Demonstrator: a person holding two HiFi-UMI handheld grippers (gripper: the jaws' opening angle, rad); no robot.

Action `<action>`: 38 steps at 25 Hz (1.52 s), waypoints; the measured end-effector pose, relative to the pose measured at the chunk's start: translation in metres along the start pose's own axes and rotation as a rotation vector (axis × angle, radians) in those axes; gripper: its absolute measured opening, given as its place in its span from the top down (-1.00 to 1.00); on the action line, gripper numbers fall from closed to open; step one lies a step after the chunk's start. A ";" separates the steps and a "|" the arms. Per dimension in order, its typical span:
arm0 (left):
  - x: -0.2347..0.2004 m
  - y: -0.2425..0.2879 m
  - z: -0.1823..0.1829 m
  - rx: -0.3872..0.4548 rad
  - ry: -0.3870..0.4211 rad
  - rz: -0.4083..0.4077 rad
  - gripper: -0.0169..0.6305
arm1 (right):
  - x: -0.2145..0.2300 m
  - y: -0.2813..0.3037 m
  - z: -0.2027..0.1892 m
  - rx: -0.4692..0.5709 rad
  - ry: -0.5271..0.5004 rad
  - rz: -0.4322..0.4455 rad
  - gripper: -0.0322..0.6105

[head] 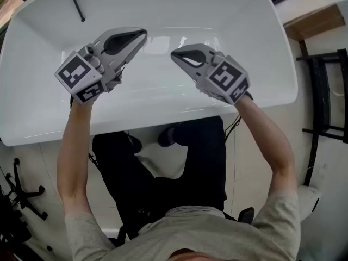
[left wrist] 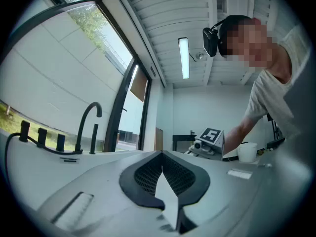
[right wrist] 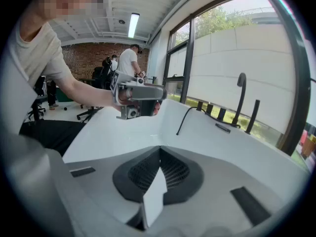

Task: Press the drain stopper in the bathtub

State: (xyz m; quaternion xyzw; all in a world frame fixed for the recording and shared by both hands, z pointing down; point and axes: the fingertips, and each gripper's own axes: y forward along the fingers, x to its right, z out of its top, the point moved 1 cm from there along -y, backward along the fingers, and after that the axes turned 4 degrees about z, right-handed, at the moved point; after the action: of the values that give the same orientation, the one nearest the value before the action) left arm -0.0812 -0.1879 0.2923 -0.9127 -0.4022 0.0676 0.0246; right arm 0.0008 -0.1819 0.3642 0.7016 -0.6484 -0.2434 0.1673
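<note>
White bathtub [head: 228, 15] lies below us, where our left gripper [head: 143, 33] and right gripper [head: 173, 55] hover, jaws closed on nothing; no drain stopper shows, so we should find it, then press squarely down.

Both arms outstretched; left gripper [head: 142, 33] and right gripper [head: 174, 55] tips angled inward, jaws together, empty.

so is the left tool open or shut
Shut: the left tool has its jaws meeting at the tips in its own view, with nothing between them.
</note>
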 end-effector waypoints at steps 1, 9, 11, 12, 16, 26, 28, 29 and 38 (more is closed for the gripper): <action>-0.005 0.001 -0.005 0.004 0.005 -0.017 0.94 | 0.010 0.018 -0.010 -0.012 0.007 0.013 0.90; -0.053 0.002 -0.041 -0.008 -0.003 0.005 0.94 | 0.089 0.150 -0.100 -0.142 0.102 0.083 0.90; -0.059 -0.002 -0.051 -0.050 -0.015 0.046 0.94 | 0.103 0.179 -0.124 -0.163 0.138 0.080 0.90; -0.061 -0.004 -0.055 -0.067 -0.029 0.061 0.94 | 0.108 0.194 -0.136 -0.184 0.140 0.080 0.90; -0.059 -0.003 -0.062 -0.105 -0.070 0.069 0.94 | 0.119 0.265 -0.189 -0.297 0.116 0.090 0.90; -0.083 -0.013 -0.078 -0.117 -0.324 0.216 0.94 | 0.142 0.368 -0.306 -0.455 0.089 0.012 0.89; -0.079 -0.013 -0.079 -0.125 -0.333 0.214 0.94 | 0.147 0.383 -0.316 -0.444 0.108 -0.005 0.89; -0.077 -0.012 -0.079 -0.132 -0.331 0.210 0.94 | 0.150 0.390 -0.320 -0.435 0.118 -0.015 0.89; -0.074 -0.012 -0.083 -0.167 -0.353 0.223 0.94 | 0.153 0.425 -0.338 -0.463 0.026 -0.035 0.89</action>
State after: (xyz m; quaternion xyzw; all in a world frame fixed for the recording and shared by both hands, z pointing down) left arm -0.1275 -0.2340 0.3837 -0.9244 -0.3010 0.1950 -0.1296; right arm -0.1560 -0.4047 0.8581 0.6587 -0.5609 -0.3794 0.3279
